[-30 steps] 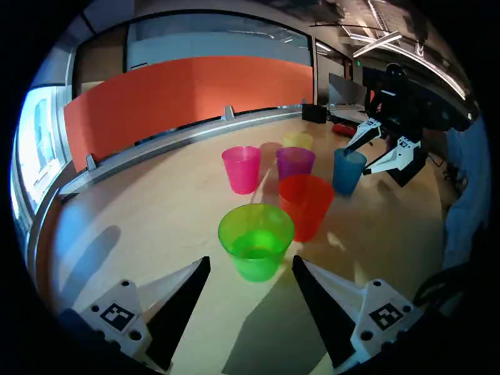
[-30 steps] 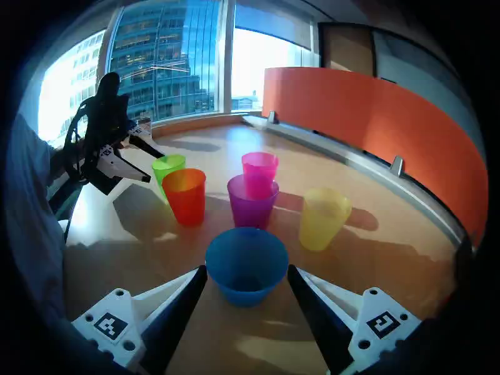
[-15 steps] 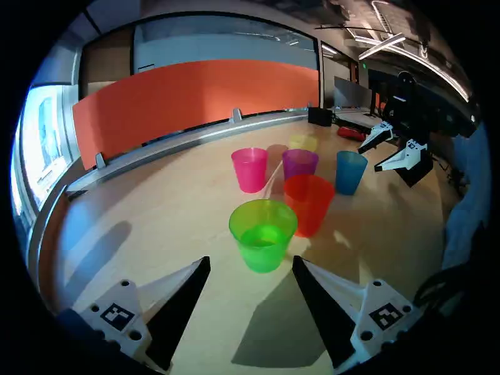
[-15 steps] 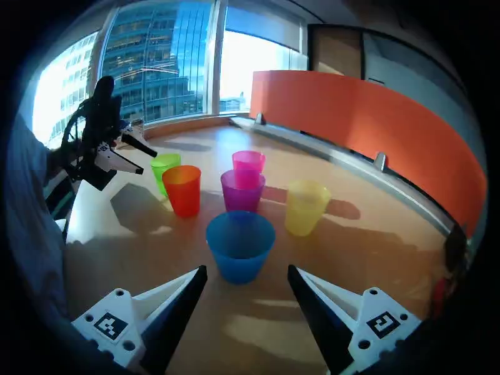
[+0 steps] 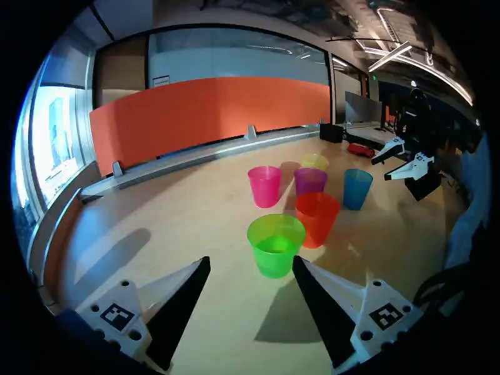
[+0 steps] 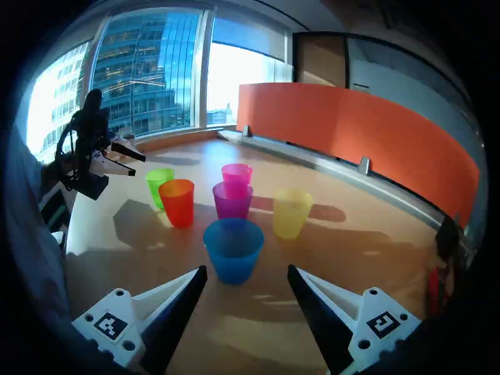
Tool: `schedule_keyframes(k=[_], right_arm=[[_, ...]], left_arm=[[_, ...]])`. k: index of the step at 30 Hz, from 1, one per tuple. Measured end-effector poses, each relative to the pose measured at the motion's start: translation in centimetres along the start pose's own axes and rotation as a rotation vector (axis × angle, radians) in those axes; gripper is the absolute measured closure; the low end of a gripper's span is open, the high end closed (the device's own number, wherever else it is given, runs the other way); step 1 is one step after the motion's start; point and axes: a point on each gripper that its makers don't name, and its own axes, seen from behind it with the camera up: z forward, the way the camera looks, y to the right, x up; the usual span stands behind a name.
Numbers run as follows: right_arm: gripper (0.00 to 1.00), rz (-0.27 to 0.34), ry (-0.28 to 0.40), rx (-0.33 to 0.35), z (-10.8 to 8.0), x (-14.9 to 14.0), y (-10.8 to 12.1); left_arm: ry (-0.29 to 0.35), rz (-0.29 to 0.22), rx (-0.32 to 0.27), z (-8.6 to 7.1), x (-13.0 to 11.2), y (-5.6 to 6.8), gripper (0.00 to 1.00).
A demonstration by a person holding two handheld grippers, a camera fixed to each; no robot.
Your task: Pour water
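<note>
– Pale wood table [image 5: 156, 237], smooth and sunlit, with a long orange partition [image 5: 206, 119] along its far edge and tall windows [image 6: 150, 81] off to one side. Six cups out there, yes?

– Six, all translucent plastic, tapered and round-rimmed, standing upright in a loose cluster. Left gripper [image 5: 250, 259] first: white fingers with black wedge-shaped inner faces, spread wide, nothing between them.

– And the green cup [image 5: 275, 245]?

– It's just beyond the tips, a little toward the right-hand finger and clear of both. Light glows through its wall. Whether water sits in it, I can't tell.

– What's behind it?

– The red cup [image 5: 317, 217] is just beside it, overlapping it from this angle. Then come the pink cup [image 5: 265, 185] and purple cup [image 5: 310, 181], with the yellow cup [image 5: 314, 161] farthest back. The blue cup [image 5: 357, 188] stands out to the right, apart from the rest.

– Over to the right gripper [image 6: 246, 269].

– Same build, with a square black-and-white marker on each finger base. It's also spread wide and empty. The blue cup sits dead ahead of the gap, just past the tips, touching neither finger.

– Can each see the other?

– Yes. In the left gripper view, the right gripper hangs above the table beyond the blue cup, fingers parted. In the right gripper view, the left one hovers near the green cup, fingers parted too.
</note>
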Motion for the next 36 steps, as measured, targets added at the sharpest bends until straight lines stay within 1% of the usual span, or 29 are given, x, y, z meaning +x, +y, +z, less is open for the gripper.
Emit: schedule_keyframes(k=[5, 12, 18, 24, 29, 33, 36], right_arm=[[0.00, 0.022, 0.033, -0.050, -1.0, 0.5, 0.6], [0.00, 0.065, 0.090, -0.136, -2.4, 1.7, 1.7], [0.00, 0.084, 0.139, -0.249, -4.0, 2.3, 3.3], [0.00, 0.108, 0.187, -0.361, -5.2, 2.4, 4.9], [0.00, 0.102, 0.225, -0.440, -6.1, 2.9, 5.9], [0.00, 0.104, 0.276, -0.501, -7.0, 4.3, 6.8], [0.00, 0.117, 0.324, -0.545, -7.7, 5.5, 7.4]], left_arm=[[0.034, -0.009, 0.051, -0.8, 0.7, -1.2, 0.02], [0.094, -0.033, 0.121, -1.4, 1.9, -2.7, 0.02], [0.148, -0.036, 0.195, -2.2, 3.2, -3.8, 0.02], [0.202, -0.036, 0.247, -2.9, 3.8, -4.0, 0.02], [0.230, -0.049, 0.292, -3.1, 4.3, -4.3, 0.02], [0.260, -0.049, 0.320, -3.4, 5.1, -4.3, 0.02], [0.282, -0.047, 0.338, -3.6, 5.9, -4.2, 0.03]])
